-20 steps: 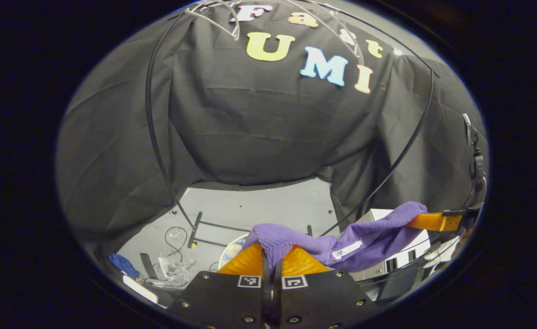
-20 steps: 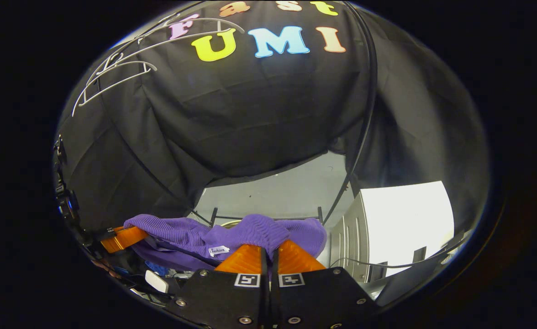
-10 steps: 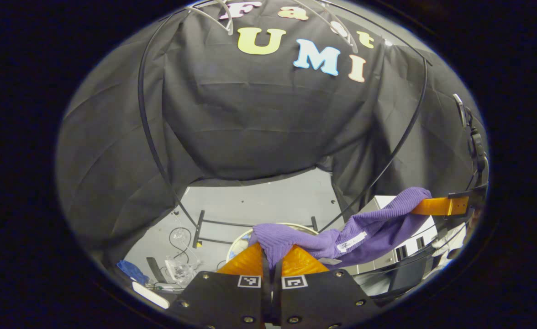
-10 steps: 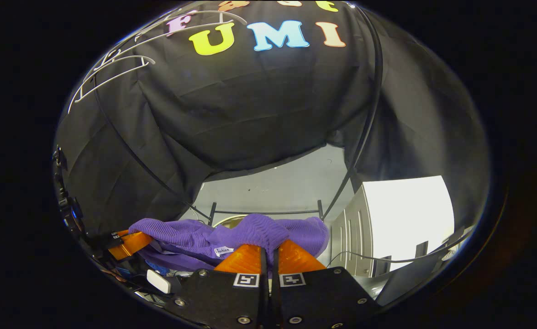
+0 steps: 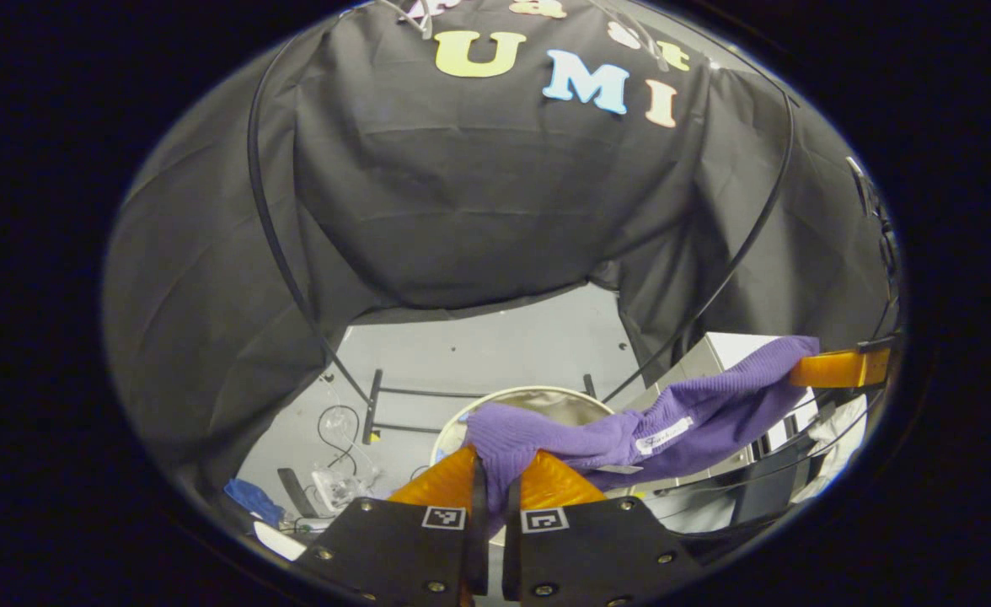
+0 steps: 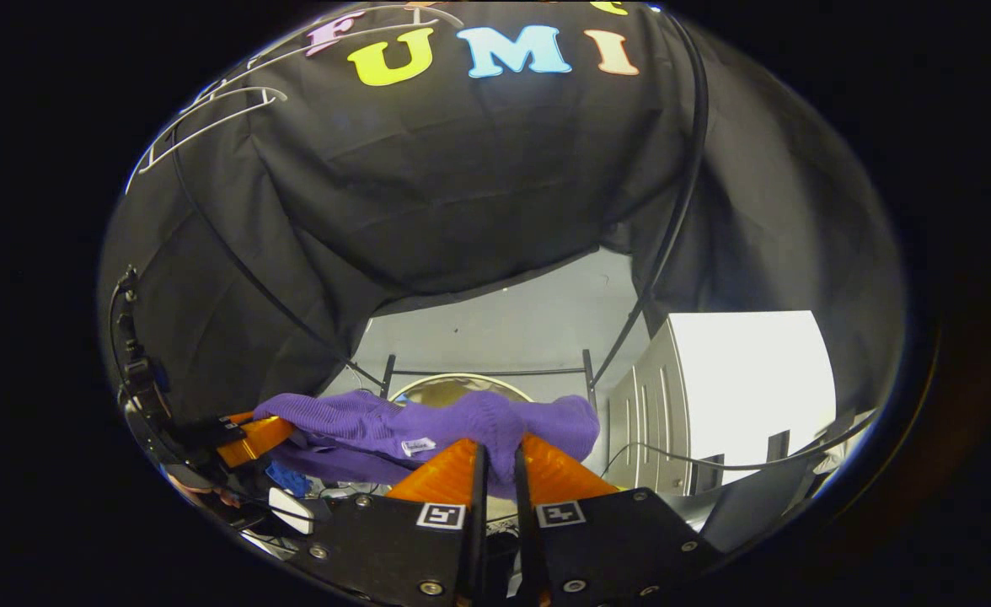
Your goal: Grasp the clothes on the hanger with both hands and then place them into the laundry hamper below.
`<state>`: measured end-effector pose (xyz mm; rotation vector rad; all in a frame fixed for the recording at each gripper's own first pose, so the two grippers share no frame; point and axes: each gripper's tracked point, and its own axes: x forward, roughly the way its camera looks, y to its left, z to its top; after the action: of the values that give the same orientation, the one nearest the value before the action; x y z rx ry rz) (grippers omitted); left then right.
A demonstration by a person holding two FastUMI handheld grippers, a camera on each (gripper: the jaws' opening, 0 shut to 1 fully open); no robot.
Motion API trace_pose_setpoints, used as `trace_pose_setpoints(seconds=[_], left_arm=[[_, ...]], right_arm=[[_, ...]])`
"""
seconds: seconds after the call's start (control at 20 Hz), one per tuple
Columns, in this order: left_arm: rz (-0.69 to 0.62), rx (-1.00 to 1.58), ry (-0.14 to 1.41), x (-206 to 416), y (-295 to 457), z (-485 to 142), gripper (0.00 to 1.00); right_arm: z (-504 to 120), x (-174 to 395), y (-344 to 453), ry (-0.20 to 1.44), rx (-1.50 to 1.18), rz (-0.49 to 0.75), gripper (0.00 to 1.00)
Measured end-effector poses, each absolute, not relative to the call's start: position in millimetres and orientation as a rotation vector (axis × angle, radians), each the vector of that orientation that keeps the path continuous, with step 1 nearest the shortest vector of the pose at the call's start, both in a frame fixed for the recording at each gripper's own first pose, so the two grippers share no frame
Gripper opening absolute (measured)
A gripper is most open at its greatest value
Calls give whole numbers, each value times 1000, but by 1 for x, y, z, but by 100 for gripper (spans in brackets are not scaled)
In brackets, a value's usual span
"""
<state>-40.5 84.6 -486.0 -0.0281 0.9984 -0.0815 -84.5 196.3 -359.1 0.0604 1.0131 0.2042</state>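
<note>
The purple ribbed knit garment (image 5: 630, 426) hangs stretched between the left gripper (image 5: 493, 468) and right gripper (image 6: 497, 455), each with fingers clamped on a fold of it. The round pale-rimmed laundry hamper (image 5: 538, 396) sits at twelve o'clock beyond the fingers. Best lower both ends evenly, centre over the rim, then release together.

I count one purple sweater (image 5: 672, 421), one round hamper (image 5: 546, 399), two grippers: my left (image 5: 493, 459) and my right (image 6: 495, 447). White hangers (image 6: 209, 118) up top, at least two. One white cabinet (image 6: 740, 388), one blue rag (image 5: 253, 499).
</note>
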Motion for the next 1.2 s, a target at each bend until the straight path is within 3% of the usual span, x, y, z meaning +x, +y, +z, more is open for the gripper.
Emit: trace_pose_setpoints(seconds=[0.05, 0.15, 0.2, 0.25, 0.3, 0.35, 0.45, 0.6, 0.75, 1.2], left_arm=[[-85, -12, 1000, -41, 83, -490, 14], [-96, 37, 972, -44, 79, -477, 46], [-111, 56, 955, -39, 72, -472, 63], [-118, 75, 942, -34, 65, -466, 56], [-115, 99, 928, -31, 61, -460, 68], [-98, 126, 911, -27, 58, -453, 79], [-66, 153, 890, -18, 47, -441, 96], [12, 144, 826, -7, 24, -406, 100], [80, 64, 733, -1, -11, -356, 96], [88, -27, 263, 55, -80, -163, 100]], right_arm=[[-355, -83, 196, 1002, 82, 203, 19], [-350, -78, 191, 979, 93, 206, 41], [-348, -72, 190, 964, 87, 214, 45], [-343, -68, 188, 948, 79, 221, 64], [-341, -63, 183, 931, 72, 227, 71], [-337, -58, 178, 911, 68, 234, 90], [-328, -46, 164, 870, 63, 241, 94], [-300, -21, 129, 764, 62, 232, 94], [-266, -4, 98, 655, 87, 223, 95], [-110, 23, -43, 181, 47, 104, 94]])
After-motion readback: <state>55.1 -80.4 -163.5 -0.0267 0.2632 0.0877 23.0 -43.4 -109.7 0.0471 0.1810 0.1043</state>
